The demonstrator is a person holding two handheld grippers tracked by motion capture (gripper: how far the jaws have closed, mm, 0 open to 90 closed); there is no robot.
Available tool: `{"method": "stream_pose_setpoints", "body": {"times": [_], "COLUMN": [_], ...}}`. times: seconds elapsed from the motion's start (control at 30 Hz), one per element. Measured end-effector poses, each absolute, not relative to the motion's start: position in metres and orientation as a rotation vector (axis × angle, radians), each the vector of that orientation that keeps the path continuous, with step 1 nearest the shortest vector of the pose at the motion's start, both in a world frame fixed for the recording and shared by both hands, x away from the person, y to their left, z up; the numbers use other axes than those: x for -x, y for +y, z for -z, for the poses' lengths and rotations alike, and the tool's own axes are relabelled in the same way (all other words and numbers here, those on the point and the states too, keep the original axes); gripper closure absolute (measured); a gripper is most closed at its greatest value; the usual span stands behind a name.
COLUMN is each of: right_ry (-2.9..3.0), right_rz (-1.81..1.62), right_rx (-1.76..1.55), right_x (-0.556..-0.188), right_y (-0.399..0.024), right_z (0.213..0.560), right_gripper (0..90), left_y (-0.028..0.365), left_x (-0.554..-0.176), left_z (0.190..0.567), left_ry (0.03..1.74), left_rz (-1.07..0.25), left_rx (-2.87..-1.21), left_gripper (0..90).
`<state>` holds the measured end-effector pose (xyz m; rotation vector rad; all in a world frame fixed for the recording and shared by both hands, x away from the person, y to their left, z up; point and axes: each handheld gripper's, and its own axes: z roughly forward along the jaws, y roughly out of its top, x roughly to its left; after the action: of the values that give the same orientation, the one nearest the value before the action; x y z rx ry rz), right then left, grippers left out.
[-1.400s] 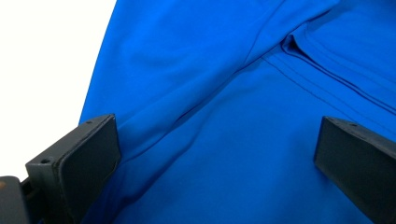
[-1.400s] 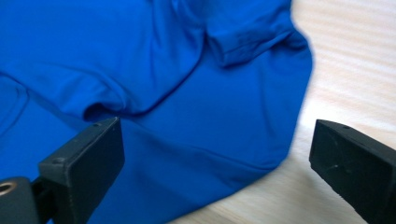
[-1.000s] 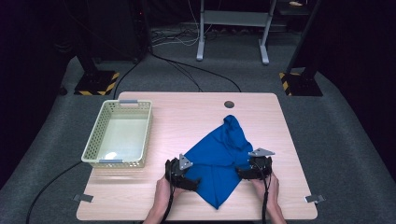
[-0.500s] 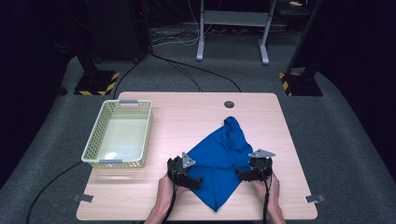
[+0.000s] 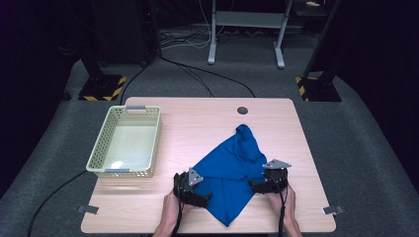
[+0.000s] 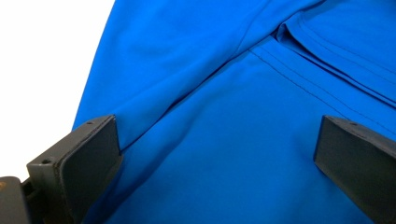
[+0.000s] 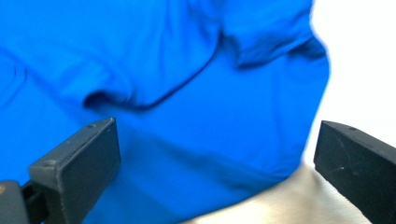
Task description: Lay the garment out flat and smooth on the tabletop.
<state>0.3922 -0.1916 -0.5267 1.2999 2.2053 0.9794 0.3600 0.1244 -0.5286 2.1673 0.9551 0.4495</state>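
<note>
We are holding both grippers at the blue shirt (image 5: pixel 231 172) on the tabletop (image 5: pixel 197 123) — left gripper (image 5: pixel 198 193) and right gripper (image 5: pixel 257 186), fingers spread wide, gripping nothing.

A light wooden bench (image 5: pixel 197 123) with a round cable hole (image 5: pixel 242 110) near its far edge carries a cream plastic basket (image 5: pixel 100 157) on its left side and a blue cloth (image 5: pixel 232 168) spread right of centre, its corner reaching the near edge.
</note>
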Motion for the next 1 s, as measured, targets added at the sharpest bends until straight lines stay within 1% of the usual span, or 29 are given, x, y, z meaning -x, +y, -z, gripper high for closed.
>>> {"method": "stream_pose_setpoints", "body": {"times": [0.07,0.17,0.23,0.33,0.43,0.47,0.5,0.57,0.7,0.73,0.77,0.8,0.83,0.9,0.93,1.0], "right_ry": [2.191,2.189,2.216,2.232,2.240,2.238,2.238,2.240,2.237,2.236,2.232,2.232,2.231,2.230,2.228,2.227], "right_rz": [-1.003,-1.009,-0.969,-0.944,-0.954,-0.962,-0.962,-0.961,-0.957,-0.958,-0.956,-0.956,-0.956,-0.955,-0.954,-0.947], "right_rx": [-1.332,-1.359,-1.353,-1.314,-1.306,-1.308,-1.308,-1.307,-1.308,-1.310,-1.314,-1.314,-1.315,-1.318,-1.317,-1.317], "right_x": [-0.395,-0.397,-0.396,-0.393,-0.393,-0.395,-0.395,-0.395,-0.395,-0.395,-0.395,-0.395,-0.395,-0.395,-0.395,-0.395], "right_y": [-0.197,-0.202,-0.198,-0.195,-0.195,-0.196,-0.196,-0.196,-0.196,-0.196,-0.196,-0.196,-0.196,-0.196,-0.196,-0.196], "right_z": [0.526,0.527,0.528,0.529,0.529,0.529,0.529,0.529,0.529,0.529,0.529,0.529,0.529,0.529,0.529,0.529], "right_gripper": [0.0,0.0,0.0,0.0,0.0,0.0,0.0,0.0,0.0,0.0,0.0,0.0,0.0,0.1,0.1,0.1], "left_y": [0.125,0.122,0.122,0.124,0.125,0.115,0.115,0.097,0.054,0.044,0.034,0.025,0.018,0.007,0.004,0.000], "left_x": [-0.363,-0.368,-0.367,-0.361,-0.361,-0.367,-0.367,-0.373,-0.389,-0.393,-0.396,-0.398,-0.399,-0.403,-0.404,-0.406], "left_z": [0.525,0.525,0.530,0.529,0.518,0.505,0.505,0.497,0.498,0.500,0.501,0.501,0.502,0.503,0.503,0.504], "left_ry": [0.964,0.970,0.975,0.969,0.965,0.928,0.928,0.865,0.752,0.726,0.704,0.679,0.657,0.638,0.640,0.633], "left_rz": [-0.452,-0.443,-0.435,-0.457,-0.474,-0.467,-0.467,-0.450,-0.382,-0.383,-0.372,-0.365,-0.386,-0.396,-0.396,-0.407], "left_rx": [-2.143,-2.168,-2.170,-2.167,-2.113,-2.087,-2.087,-2.095,-2.165,-2.189,-2.209,-2.231,-2.253,-2.277,-2.283,-2.306], "left_gripper": [0.0,0.1,0.4,0.6,0.9,0.9,1.0,1.7,3.7,5.5,10.9,10.9,14.6,16.9,20.5,32.6]}}
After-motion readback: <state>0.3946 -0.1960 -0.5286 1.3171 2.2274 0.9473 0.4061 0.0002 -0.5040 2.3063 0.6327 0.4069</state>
